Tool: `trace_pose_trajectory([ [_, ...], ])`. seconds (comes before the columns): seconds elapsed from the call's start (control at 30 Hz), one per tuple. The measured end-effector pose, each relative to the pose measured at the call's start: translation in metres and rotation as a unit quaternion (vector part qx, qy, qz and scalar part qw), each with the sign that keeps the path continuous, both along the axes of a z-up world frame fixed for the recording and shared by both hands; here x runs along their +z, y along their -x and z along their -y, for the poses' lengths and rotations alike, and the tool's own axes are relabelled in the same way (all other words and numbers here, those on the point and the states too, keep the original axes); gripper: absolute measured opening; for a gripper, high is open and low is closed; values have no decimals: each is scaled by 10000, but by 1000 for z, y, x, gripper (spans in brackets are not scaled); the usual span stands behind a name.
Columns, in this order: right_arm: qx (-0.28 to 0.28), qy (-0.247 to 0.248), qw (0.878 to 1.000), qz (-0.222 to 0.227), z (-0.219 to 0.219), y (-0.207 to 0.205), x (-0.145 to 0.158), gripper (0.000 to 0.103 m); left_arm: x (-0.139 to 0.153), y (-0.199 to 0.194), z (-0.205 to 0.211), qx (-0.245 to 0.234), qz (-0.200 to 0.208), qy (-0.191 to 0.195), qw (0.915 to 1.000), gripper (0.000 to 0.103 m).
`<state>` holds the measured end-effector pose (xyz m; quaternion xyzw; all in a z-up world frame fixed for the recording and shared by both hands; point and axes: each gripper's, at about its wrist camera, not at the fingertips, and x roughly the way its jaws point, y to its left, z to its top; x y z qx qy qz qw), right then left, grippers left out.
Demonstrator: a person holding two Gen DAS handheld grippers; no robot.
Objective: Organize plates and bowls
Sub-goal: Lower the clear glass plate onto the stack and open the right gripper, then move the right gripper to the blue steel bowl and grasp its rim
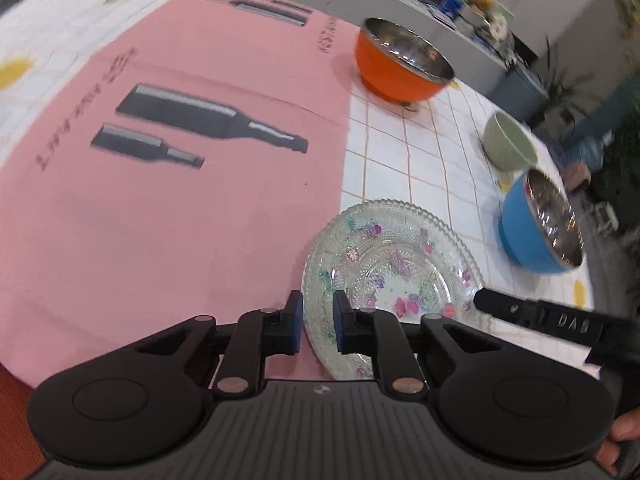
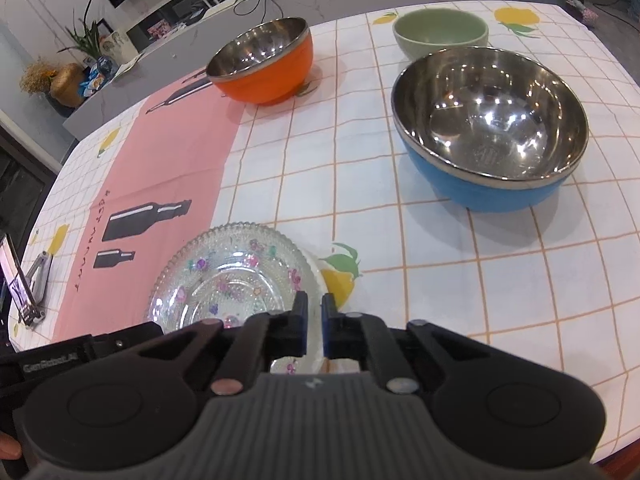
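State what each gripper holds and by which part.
Both grip the glass plate by its rim: the left gripper on the plate's left edge, the right gripper on the opposite edge.

Flowered glass plate (image 2: 232, 280), orange bowl (image 2: 262, 62), green bowl (image 2: 440, 32), blue bowl (image 2: 490, 128)

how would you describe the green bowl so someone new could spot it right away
On the checked tablecloth, look to the far side, just behind the big blue bowl. The green bowl sits there, the smallest of the three and the only one with a matte, non-metal inside.
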<state>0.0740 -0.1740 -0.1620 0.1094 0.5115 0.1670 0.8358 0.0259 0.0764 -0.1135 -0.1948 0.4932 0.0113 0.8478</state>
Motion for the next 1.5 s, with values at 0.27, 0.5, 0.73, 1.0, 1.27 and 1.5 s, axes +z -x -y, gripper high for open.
trace_pose_trajectory([
  [0.27, 15, 54, 10000, -69, -1, -2, 0, 4, 2, 0, -1, -21, -3, -79, 10000, 17],
  [0.5, 86, 118, 9998, 140, -1, 1, 16, 8, 19, -1, 0, -49, 123, -330, 9994, 18],
  [0.73, 131, 530, 9978, 382, 4, 2, 37, 27, 46, -14, 20, -457, 111, -797, 9957, 19],
  [1.0, -81, 804, 9949, 599, 29, 3, 56, 33, 80, -38, 67, -1410, 545, -1200, 9812, 19],
  [1.27, -988, 709, 9909, 571, 89, -9, 76, 38, 108, -74, 122, -2129, 917, -1179, 9656, 21],
  [1.5, -1678, 334, 9848, 283, 134, -24, 69, 40, 95, -112, 160, -2454, 832, -725, 9631, 35],
])
